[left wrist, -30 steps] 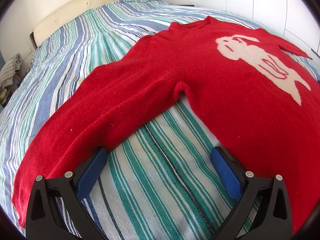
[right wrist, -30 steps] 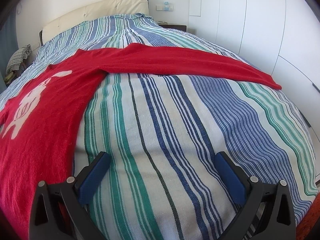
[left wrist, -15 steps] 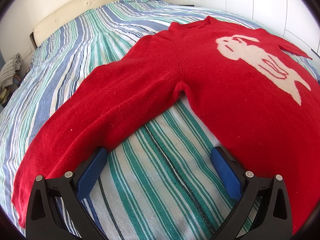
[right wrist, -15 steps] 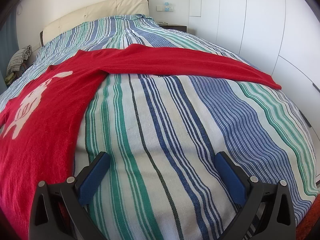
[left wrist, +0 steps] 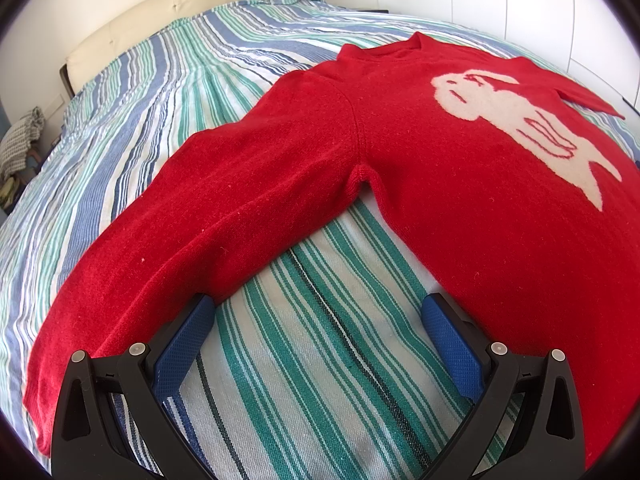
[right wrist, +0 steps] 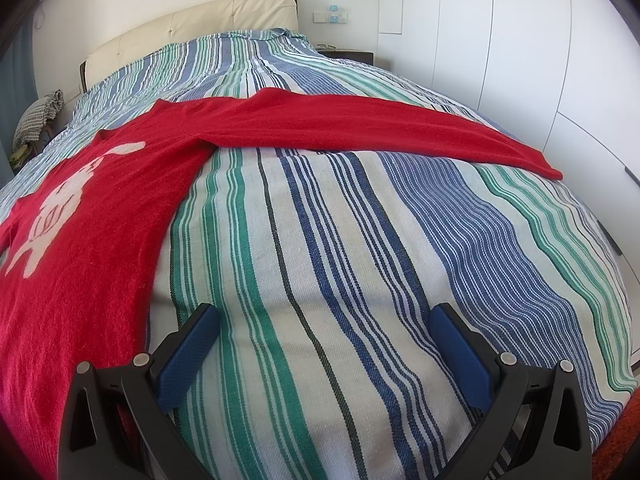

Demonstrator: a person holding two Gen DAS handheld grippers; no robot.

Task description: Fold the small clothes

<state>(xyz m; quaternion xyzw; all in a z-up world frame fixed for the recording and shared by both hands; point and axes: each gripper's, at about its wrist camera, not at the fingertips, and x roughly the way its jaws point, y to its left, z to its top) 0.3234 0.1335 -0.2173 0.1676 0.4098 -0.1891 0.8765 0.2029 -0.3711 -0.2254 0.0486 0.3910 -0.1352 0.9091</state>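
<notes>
1. Lying flat and face up on the striped bedspread: a red sweater with a white figure on its chest, neckline pointing toward the cream headboard
2. Stretching out to either side of the body: one sleeve running down toward the near edge in the left wrist view, the other sleeve reaching across the bed toward the white wardrobe doors in the right wrist view
3. Hovering over bare bedspread in the gap between sleeve and body: the left gripper, its blue-padded fingers spread wide and gripping nothing, one tip just beside the sleeve's lower edge, the other just beside the body's side edge
4. Hanging over bare stripes beside the sweater's body: the right gripper, fingers likewise spread apart and empty, well apart from the far sleeve
5. Sitting beyond the bed's far corner: a bundle of checked cloth
</notes>
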